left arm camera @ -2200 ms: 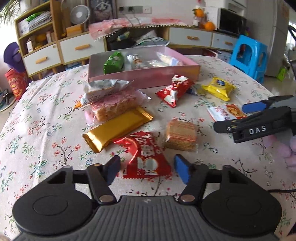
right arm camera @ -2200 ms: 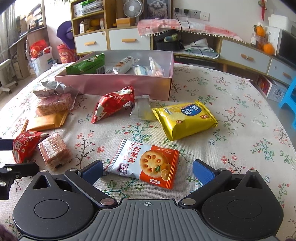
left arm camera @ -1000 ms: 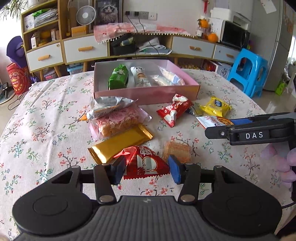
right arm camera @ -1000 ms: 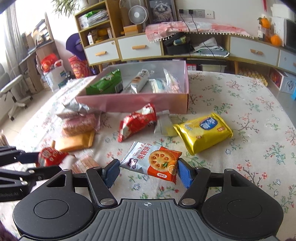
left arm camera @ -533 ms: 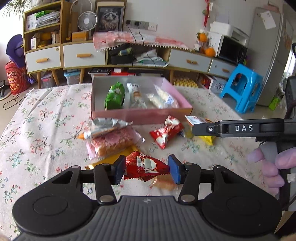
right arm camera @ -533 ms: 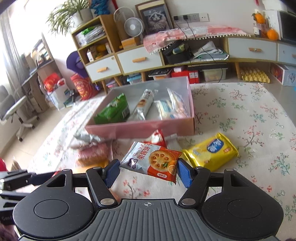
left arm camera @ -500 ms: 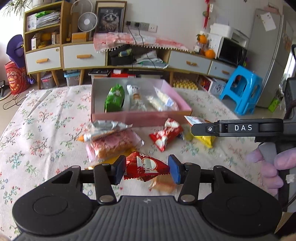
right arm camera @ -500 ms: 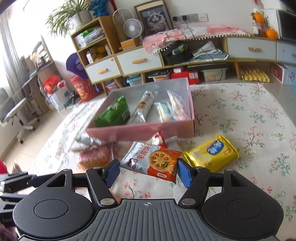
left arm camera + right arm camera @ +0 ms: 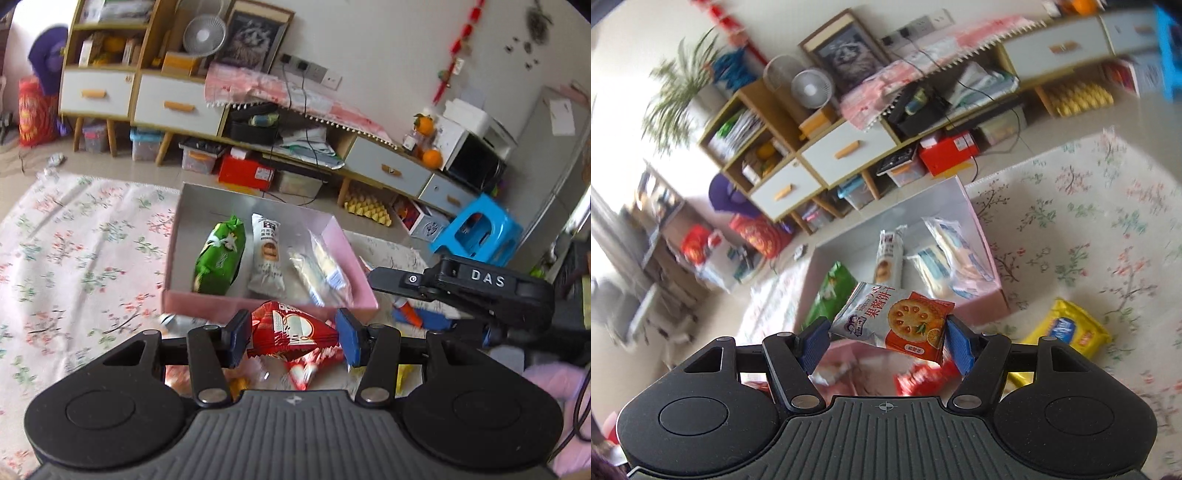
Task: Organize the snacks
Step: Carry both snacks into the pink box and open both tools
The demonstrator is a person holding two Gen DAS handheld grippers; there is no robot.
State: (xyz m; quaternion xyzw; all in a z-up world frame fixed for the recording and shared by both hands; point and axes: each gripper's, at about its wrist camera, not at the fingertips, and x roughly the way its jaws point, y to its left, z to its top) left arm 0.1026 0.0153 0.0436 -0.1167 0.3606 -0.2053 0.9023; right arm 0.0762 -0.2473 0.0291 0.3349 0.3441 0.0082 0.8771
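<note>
Left wrist view: the left gripper (image 9: 291, 338) holds a red packet (image 9: 293, 329) between its blue pads, which press on it from both sides, and the packet hangs clear of the table. Just beyond it lies the pink box (image 9: 269, 299), open at the top, on the floral cloth (image 9: 74, 258). Inside the box, from left to right, lie a green pack (image 9: 219, 260), a white pack (image 9: 266, 258) and clear-wrapped bars (image 9: 319, 271). To the right, the right gripper (image 9: 397, 280) reaches in from the side, marked DAS, its fingers just beside the box's right wall; what it carries is mostly hidden here. Gloved fingers (image 9: 550, 384) show at the right edge. More wrappers lie blurred under the left gripper. Far off stand a cabinet (image 9: 173, 107), a fan (image 9: 204, 35) and a blue stool (image 9: 476, 234).

Right wrist view: the picture is tilted and blurred. The right gripper (image 9: 882, 338) is closed on a biscuit pack (image 9: 894, 319), white and orange with a round biscuit printed on it, one pad at each end. The pack is in the air, in front of the near wall of the pink box (image 9: 993, 280). In the box the green pack (image 9: 831, 295) lies left, the white pack (image 9: 888, 258) in the middle and the clear-wrapped bars (image 9: 951, 258) right. On the floral cloth (image 9: 1108, 229), right of the box, lies a yellow pack (image 9: 1067, 330). A red wrapper (image 9: 923, 376) shows blurred below the held pack.
</note>
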